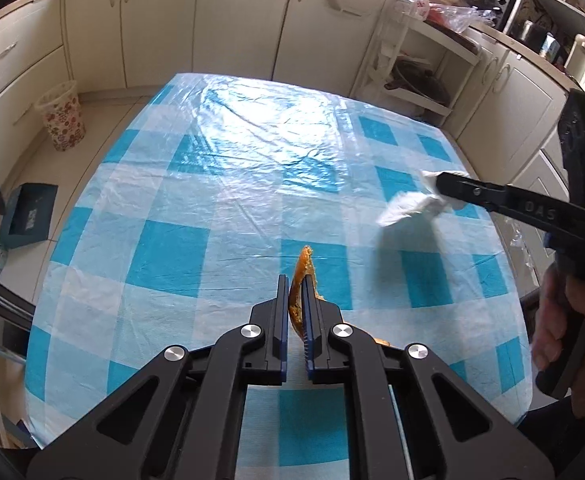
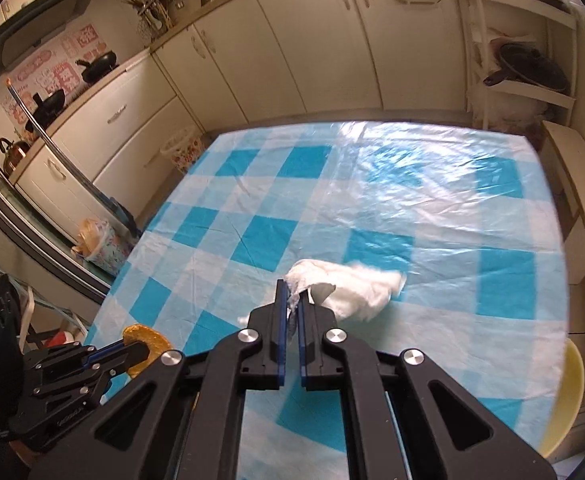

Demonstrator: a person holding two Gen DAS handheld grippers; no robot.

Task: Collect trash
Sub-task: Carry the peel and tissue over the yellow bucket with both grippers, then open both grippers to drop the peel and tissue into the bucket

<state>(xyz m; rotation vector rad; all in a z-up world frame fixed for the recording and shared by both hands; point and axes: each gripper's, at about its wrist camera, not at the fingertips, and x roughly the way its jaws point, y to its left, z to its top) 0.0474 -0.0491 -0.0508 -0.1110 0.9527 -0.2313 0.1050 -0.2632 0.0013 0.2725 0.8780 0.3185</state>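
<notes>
Above the blue-and-white checked plastic tablecloth [image 1: 164, 248], both grippers carry a piece of rubbish clear of the surface. The left gripper [image 1: 297, 292] has its fingers pressed onto a curved, orange-brown piece of peel or crust [image 1: 302, 268], held edge-on so that it stands up between the blue pads; from the right wrist view the same piece [image 2: 148, 340] shows as a rounded, yellowish-brown disc or ring clamped at its rim. What exactly it is I cannot tell. The right gripper [image 2: 291, 300] pinches a crumpled white paper tissue [image 2: 356, 284] by one corner, the rest of the wad hanging loose beyond the fingertips and blurred, which suggests it is swinging in the air rather than lying on the cloth.

Each item seems to be gripped by a thin edge because that is the part two narrow fingers can close on; the tissue in particular would slip or tear if taken by its soft bulk.

No other litter shows on the cloth in either view, so the pick-up stage looks finished and the carrying stage is in hand. A likely destination is the flower-patterned wastebasket [image 1: 61, 120] standing on the floor beside the cream kitchen cabinets [image 1: 164, 24], well apart from both grippers and beyond the table's far left corner. The loosely held tissue is the piece more likely to drop on the way.
</notes>
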